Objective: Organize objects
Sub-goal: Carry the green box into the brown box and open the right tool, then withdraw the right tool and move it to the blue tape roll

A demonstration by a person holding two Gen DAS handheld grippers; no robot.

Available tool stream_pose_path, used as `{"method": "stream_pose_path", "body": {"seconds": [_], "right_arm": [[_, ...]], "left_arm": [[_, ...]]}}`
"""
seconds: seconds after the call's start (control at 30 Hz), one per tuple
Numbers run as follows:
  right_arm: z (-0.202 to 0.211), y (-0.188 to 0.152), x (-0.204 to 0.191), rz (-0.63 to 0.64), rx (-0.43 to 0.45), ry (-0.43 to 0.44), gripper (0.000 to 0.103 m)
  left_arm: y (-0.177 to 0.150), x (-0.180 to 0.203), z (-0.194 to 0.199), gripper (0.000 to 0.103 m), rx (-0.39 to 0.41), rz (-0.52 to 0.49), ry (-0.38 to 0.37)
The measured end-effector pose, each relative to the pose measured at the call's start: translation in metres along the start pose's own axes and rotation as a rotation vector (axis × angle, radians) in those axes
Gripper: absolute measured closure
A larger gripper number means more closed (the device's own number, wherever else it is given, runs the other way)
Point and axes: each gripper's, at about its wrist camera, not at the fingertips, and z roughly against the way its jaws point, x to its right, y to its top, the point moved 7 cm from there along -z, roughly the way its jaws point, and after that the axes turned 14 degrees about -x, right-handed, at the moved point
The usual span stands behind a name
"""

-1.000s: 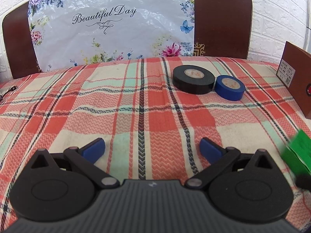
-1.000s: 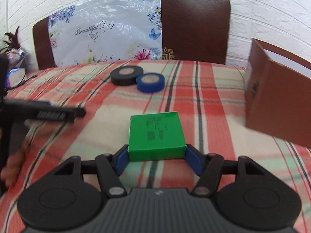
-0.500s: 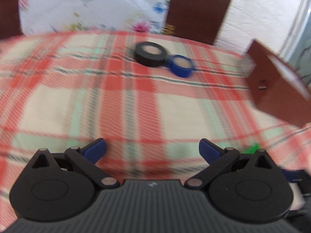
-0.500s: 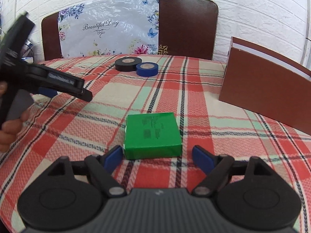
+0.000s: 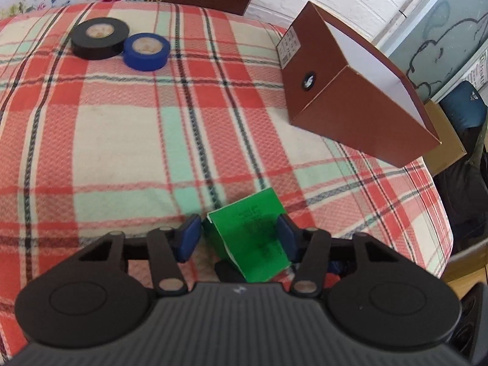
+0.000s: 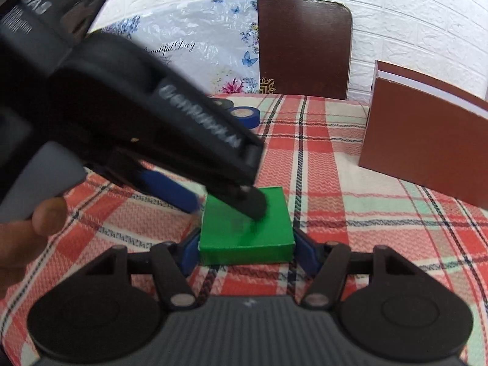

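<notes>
A flat green box lies on the plaid cloth between the fingers of my right gripper, whose pads press its two sides. My left gripper hovers over the same green box; one pad is over its top, the other just left of it, and the jaws stand apart. In the right wrist view the left gripper's body crosses from the upper left, one black finger tip resting on the box top. A black tape roll and a blue tape roll lie at the far side.
A brown box with a white inside stands on the right of the cloth; it also shows in the right wrist view. A dark chair back and a flowered plastic sheet stand behind. The table edge drops off at right.
My left gripper swung right and down over the green box and narrowed. My right gripper, open half a second ago, closed on the box sides.
</notes>
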Motion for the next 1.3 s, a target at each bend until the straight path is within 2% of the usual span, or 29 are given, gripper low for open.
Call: {"method": "stream_pose_path", "body": {"seconds": [0.13,0.33,0.5,0.6,0.67,0.73,0.83,0.9,1.03,1.1,1.2,1.3], "right_arm": [[0.019,0.01,0.022,-0.052,0.104,-0.045,0.041],[0.059,0.047,0.064,-0.052,0.332,-0.216,0.041],[0.069,0.085,0.114,-0.115,0.422,-0.283,0.041],[0.057,0.104,0.144,-0.157,0.424,-0.314,0.041],[0.041,0.115,0.163,-0.176,0.393,-0.332,0.04],[0.019,0.12,0.178,-0.192,0.321,-0.368,0.038],[0.018,0.112,0.189,-0.253,0.331,-0.334,0.034],[0.024,0.104,0.184,-0.25,0.361,-0.348,0.033],[0.042,0.084,0.167,-0.253,0.424,-0.359,0.032],[0.045,0.074,0.156,-0.255,0.427,-0.352,0.031],[0.045,0.054,0.139,-0.263,0.394,-0.295,0.031],[0.03,0.045,0.109,-0.235,0.305,-0.219,0.031]], "left_arm": [[0.018,0.033,0.017,0.052,0.064,-0.071,-0.031],[0.065,0.103,0.044,0.052,0.21,-0.229,-0.071],[0.109,0.149,0.038,0.052,0.297,-0.315,-0.077],[0.131,0.163,0.019,0.051,0.298,-0.323,-0.07],[0.138,0.163,0.008,0.045,0.319,-0.316,0.002],[0.142,0.158,0.005,0.045,0.325,-0.303,0.069],[0.135,0.147,0.007,0.044,0.339,-0.32,0.103],[0.13,0.138,0.01,0.043,0.35,-0.329,0.156],[0.114,0.122,0.015,0.043,0.344,-0.308,0.205],[0.104,0.113,0.018,0.043,0.34,-0.291,0.236],[0.086,0.096,0.026,0.041,0.341,-0.269,0.27],[0.068,0.069,0.028,0.039,0.318,-0.236,0.33]]}}
